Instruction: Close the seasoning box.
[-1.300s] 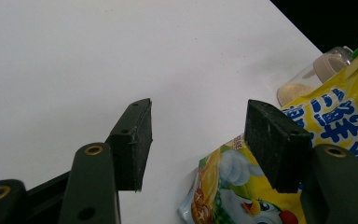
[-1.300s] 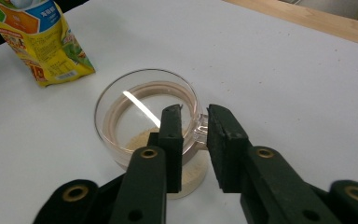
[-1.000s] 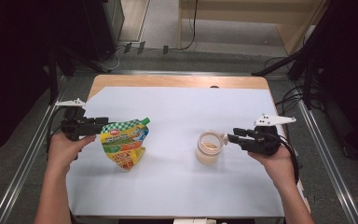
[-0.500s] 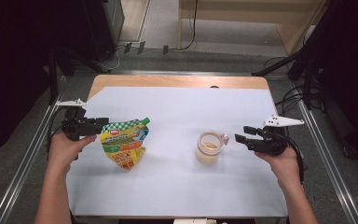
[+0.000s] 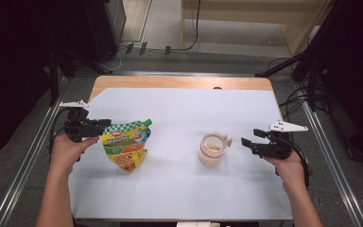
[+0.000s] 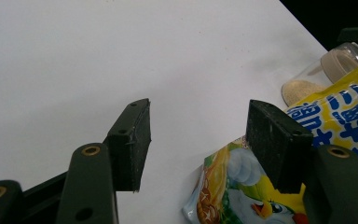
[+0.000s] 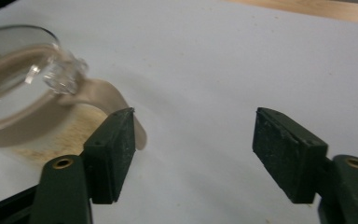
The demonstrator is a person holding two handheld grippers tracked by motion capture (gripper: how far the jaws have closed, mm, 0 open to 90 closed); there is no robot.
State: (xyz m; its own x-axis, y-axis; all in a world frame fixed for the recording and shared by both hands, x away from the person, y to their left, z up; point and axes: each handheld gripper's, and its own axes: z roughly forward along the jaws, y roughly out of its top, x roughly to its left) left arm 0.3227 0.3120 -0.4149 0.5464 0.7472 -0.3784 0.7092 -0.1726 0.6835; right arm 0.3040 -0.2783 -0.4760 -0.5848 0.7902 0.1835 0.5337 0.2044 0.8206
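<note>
**Both grippers open beside pouch and jar**

The right gripper's (image 5: 248, 143) jaws had just been opening and stood wide, with nothing between them; in the right gripper view bare white sheet (image 7: 223, 56) showed in the gap, and the left-hand jaw sat just in front of the jar's (image 7: 25, 100) tan flip lid. In the high view this gripper lay at right centre of the frame, near the jar (image 5: 211, 150), which stood upright with pale powder in its bottom.

The left gripper's (image 5: 103, 124) jaws were parted too, gripping nothing. In the left gripper view the right-hand jaw stood over the pouch's (image 6: 261, 186) upper edge; whether it touched could not be told. The yellow-and-green pouch (image 5: 125, 146) lay flat at left centre of the high view, well apart from the jar, on the white-covered worktop (image 5: 179, 80).
</note>
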